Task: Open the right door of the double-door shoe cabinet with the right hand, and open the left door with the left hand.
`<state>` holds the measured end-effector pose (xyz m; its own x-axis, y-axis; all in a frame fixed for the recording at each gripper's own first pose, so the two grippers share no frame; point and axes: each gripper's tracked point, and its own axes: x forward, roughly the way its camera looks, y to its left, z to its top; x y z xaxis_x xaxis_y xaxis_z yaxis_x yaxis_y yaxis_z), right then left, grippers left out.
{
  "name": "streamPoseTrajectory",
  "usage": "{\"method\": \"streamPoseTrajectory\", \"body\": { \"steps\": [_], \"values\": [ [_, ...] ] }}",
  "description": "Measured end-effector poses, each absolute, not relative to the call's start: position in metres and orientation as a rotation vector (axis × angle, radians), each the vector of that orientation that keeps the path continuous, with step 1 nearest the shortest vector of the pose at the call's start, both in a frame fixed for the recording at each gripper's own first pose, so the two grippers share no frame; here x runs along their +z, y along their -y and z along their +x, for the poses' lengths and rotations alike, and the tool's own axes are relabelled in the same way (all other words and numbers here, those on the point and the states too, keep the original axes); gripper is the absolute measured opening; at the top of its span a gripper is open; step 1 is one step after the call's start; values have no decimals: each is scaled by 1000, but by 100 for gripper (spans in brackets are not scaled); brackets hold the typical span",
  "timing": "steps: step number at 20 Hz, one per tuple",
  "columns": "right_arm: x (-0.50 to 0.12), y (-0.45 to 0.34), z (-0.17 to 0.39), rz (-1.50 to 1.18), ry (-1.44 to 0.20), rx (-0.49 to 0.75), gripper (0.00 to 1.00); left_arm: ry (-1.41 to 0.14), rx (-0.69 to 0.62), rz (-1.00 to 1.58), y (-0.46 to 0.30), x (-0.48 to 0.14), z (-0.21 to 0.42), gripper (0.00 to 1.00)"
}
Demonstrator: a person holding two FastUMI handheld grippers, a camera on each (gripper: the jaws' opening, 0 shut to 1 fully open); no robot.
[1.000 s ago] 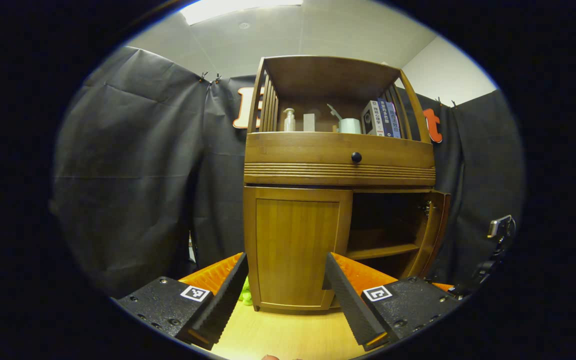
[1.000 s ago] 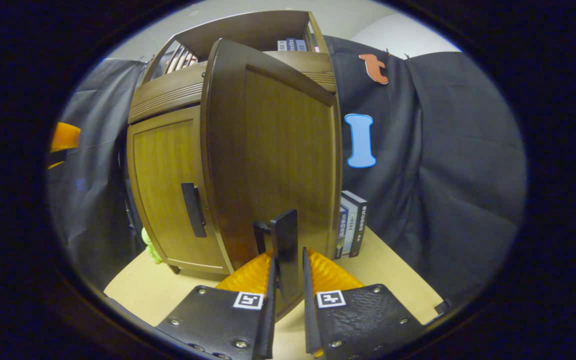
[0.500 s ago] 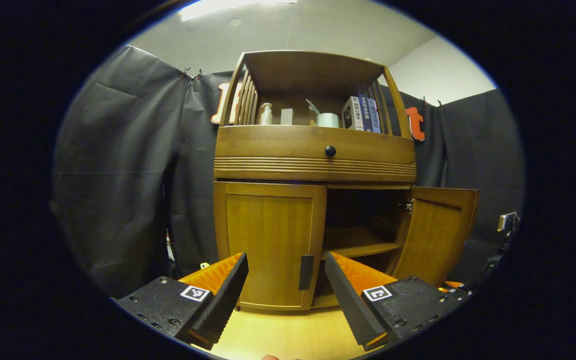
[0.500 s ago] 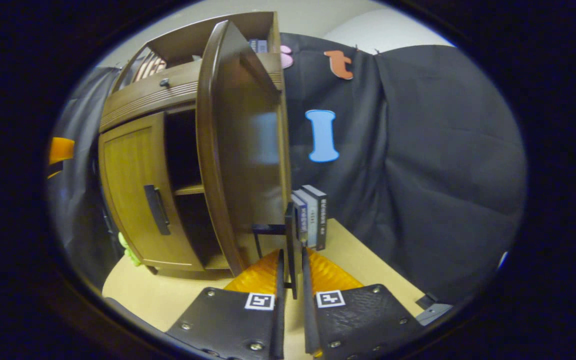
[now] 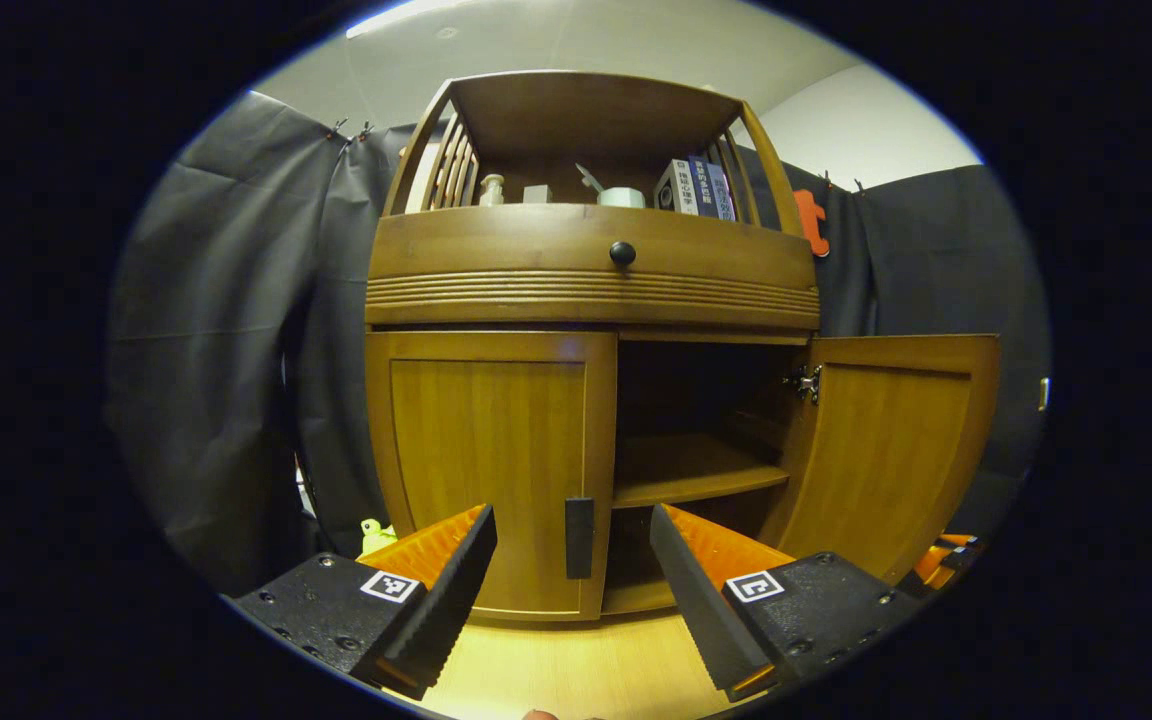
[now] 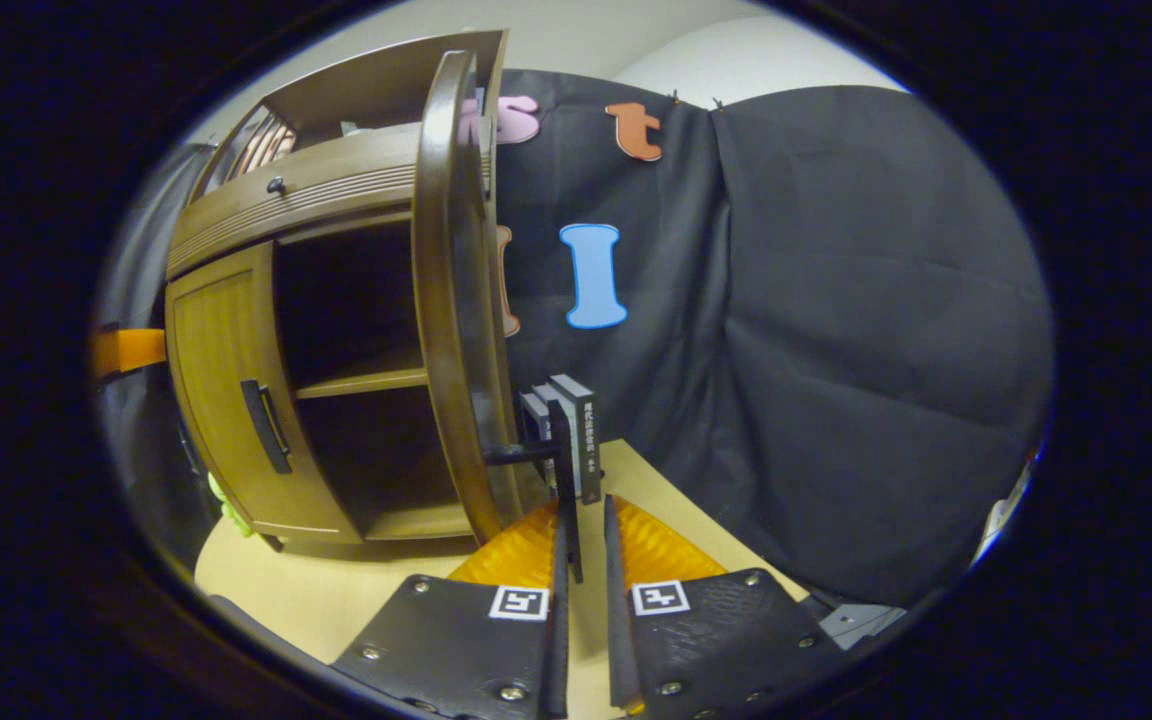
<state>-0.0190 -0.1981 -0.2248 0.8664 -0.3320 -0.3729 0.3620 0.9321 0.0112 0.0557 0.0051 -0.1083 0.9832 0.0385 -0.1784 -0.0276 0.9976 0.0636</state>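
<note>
Brown wooden double-door shoe cabinet [image 5: 591,295] stands on a pale wooden tabletop [image 5: 576,670], against the black cloth wall. Top section is an open shelf with slatted sides, holding a small bottle, a white cup and a few upright books [image 5: 693,188]. Below that, a curved drawer front with grooved banding and a round dark knob [image 5: 622,253].

Left door [image 5: 491,470], plain panel in a frame, sits closed and flush. Its dark vertical bar handle [image 5: 579,537] lies near the inner edge, low down. Right door [image 5: 891,450] stands swung out wide on a metal hinge; the compartment behind it is dark, with one wooden shelf [image 5: 696,478] across the middle.

Left gripper [image 5: 573,590] hangs in front of the closed door, its fingers spread wide and holding nothing; the left door's handle shows between them, farther off, not touched.

In the right gripper view the open right door [image 6: 451,300] is seen edge-on, curved, its dark bar handle [image 6: 564,480] sticking out on a short post. Right gripper [image 6: 581,590] has both fingers drawn narrow around that handle's lower end, clamping it. Behind the handle, a few dark-spined books [image 6: 581,440] stand upright on the tabletop beside the cabinet.
</note>
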Motion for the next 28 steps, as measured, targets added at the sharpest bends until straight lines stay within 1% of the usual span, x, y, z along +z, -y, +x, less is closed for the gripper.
{"method": "streamPoseTrajectory", "body": {
  "steps": [3, 6, 7, 8, 9, 10, 12, 14, 16, 19, 20, 21, 22, 23, 27, 28],
  "values": [
    [-208, 219, -28, 55, -345, -428, 16, -207, 28, 72, -8, -131, 78, 96],
    [-195, 233, -37, 59, -324, -461, 16, -232, 21, 82, -10, -155, 103, 96],
    [-188, 236, -41, 54, -311, -474, 16, -244, 16, 84, -9, -163, 112, 94],
    [-180, 238, -43, 49, -295, -488, 16, -256, 13, 88, -10, -172, 119, 94],
    [-171, 239, -47, 41, -279, -501, 16, -271, 13, 93, -11, -182, 128, 96],
    [-161, 240, -50, 32, -263, -513, 16, -288, 13, 94, -12, -192, 135, 93],
    [-141, 239, -54, 14, -233, -521, 16, -320, 20, 89, -16, -207, 147, 96],
    [-120, 232, -58, -3, -199, -521, 16, -344, 26, 81, -18, -221, 158, 95],
    [-100, 226, -63, -17, -164, -514, 16, -355, 34, 82, -22, -231, 167, 91],
    [-76, 220, -68, -20, -115, -508, 16, -370, 34, 78, -24, -242, 180, 81],
    [-69, 217, -66, -15, -101, -504, 16, -372, 31, 76, -24, -245, 184, 81],
    [-63, 216, -66, -11, -88, -502, 16, -373, 22, 71, -23, -247, 186, 77],
    [-59, 212, -59, -10, -78, -501, 16, -372, 12, 66, -19, -248, 187, 75],
    [-56, 211, -58, -10, -70, -501, 16, -366, 9, 62, -18, -248, 189, 65],
    [-51, 212, -63, -18, -61, -494, 16, -354, 17, 49, -20, -247, 192, 37],
    [-52, 211, -64, -21, -61, -491, 16, -352, 15, 46, -19, -247, 191, 34]
  ]
}}
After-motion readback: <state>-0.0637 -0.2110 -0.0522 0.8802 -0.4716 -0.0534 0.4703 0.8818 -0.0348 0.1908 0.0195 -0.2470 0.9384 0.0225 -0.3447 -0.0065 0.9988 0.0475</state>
